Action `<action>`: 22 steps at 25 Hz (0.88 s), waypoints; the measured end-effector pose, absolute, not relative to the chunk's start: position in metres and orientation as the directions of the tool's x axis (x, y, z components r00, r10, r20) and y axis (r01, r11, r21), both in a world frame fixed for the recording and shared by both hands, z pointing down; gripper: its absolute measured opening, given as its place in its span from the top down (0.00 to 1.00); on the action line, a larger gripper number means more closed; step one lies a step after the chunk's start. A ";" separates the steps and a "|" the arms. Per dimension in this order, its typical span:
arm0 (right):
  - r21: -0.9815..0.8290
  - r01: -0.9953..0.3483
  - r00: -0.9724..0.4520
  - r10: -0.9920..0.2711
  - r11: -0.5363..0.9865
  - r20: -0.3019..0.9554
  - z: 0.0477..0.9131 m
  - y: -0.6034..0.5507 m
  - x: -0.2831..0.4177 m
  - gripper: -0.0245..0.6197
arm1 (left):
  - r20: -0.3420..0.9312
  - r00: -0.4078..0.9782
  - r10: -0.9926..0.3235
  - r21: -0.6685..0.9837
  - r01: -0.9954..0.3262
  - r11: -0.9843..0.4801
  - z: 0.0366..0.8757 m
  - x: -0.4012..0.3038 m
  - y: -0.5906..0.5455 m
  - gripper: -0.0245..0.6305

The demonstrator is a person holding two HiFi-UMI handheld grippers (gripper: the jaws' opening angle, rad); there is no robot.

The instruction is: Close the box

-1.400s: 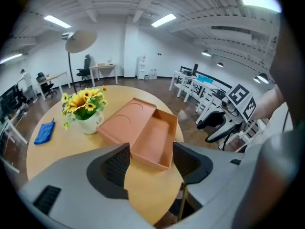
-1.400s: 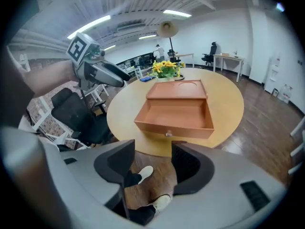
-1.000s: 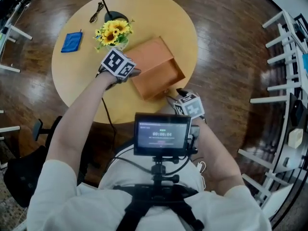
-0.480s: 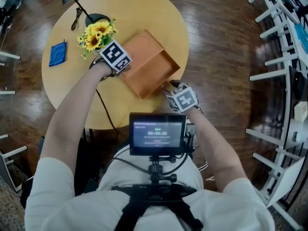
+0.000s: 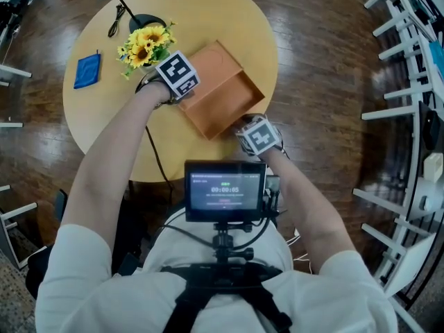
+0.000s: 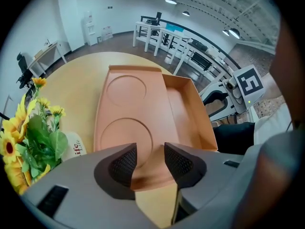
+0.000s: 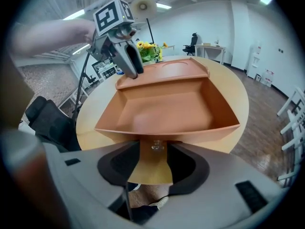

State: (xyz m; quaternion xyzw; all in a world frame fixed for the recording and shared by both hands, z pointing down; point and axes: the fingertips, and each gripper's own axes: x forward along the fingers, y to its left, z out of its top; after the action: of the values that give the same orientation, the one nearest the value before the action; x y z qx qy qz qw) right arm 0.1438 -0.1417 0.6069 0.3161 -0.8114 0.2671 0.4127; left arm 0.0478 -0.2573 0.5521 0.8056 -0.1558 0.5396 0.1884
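The box (image 5: 232,97) sits open on the round table (image 5: 208,5), a little right of the middle and close to the near edge. Its lid (image 5: 214,62) lies flat on the far-left side of the tray, inner face up, with two round dents pressed into it.

The left gripper (image 6: 146,160) is at the lid's outer edge. Its fingers (image 6: 125,163) are narrow and closing, with that edge between them. Whether the pads already press on it cannot be told.

The right gripper (image 7: 153,160) is at the tray's near wall. Its fingers (image 7: 183,163) stand about half apart and are closing around the small flap (image 7: 153,163) that hangs from that wall. The flap carries a little clasp.

Just left of the lid stands a pot of sunflowers (image 5: 146,41). A lamp base (image 5: 144,22) is beyond it, and a blue cloth (image 5: 87,71) lies further left.
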 end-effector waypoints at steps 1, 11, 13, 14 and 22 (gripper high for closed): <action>-0.170 -0.733 -0.456 -0.290 0.659 0.842 0.607 -0.143 0.145 0.67 | 0.929 0.367 -0.045 0.137 -0.454 -0.881 0.553 0.049 -0.258 0.70; -0.140 -0.741 -0.401 -0.266 0.656 0.876 0.625 -0.147 0.129 0.84 | 0.925 0.378 -0.037 0.148 -0.449 -0.881 0.561 0.030 -0.260 0.70; -0.136 -0.740 -0.410 -0.281 0.659 0.868 0.623 -0.150 0.124 0.84 | 0.925 0.378 -0.035 0.149 -0.448 -0.881 0.562 0.029 -0.260 0.70; -0.138 -0.741 -0.410 -0.280 0.657 0.868 0.623 -0.150 0.124 0.84 | 0.925 0.377 -0.034 0.150 -0.447 -0.882 0.562 0.029 -0.261 0.70; -0.171 -0.757 -0.382 -0.215 0.631 0.899 0.639 -0.143 0.139 0.84 | 0.926 0.377 -0.024 0.155 -0.437 -0.886 0.561 0.035 -0.262 0.70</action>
State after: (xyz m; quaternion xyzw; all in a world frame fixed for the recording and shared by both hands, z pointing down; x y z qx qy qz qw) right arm 0.1386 -0.1431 0.6394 0.3124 -0.7772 0.2947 0.4599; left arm 0.0348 -0.2622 0.5609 0.8073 -0.1426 0.5396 0.1915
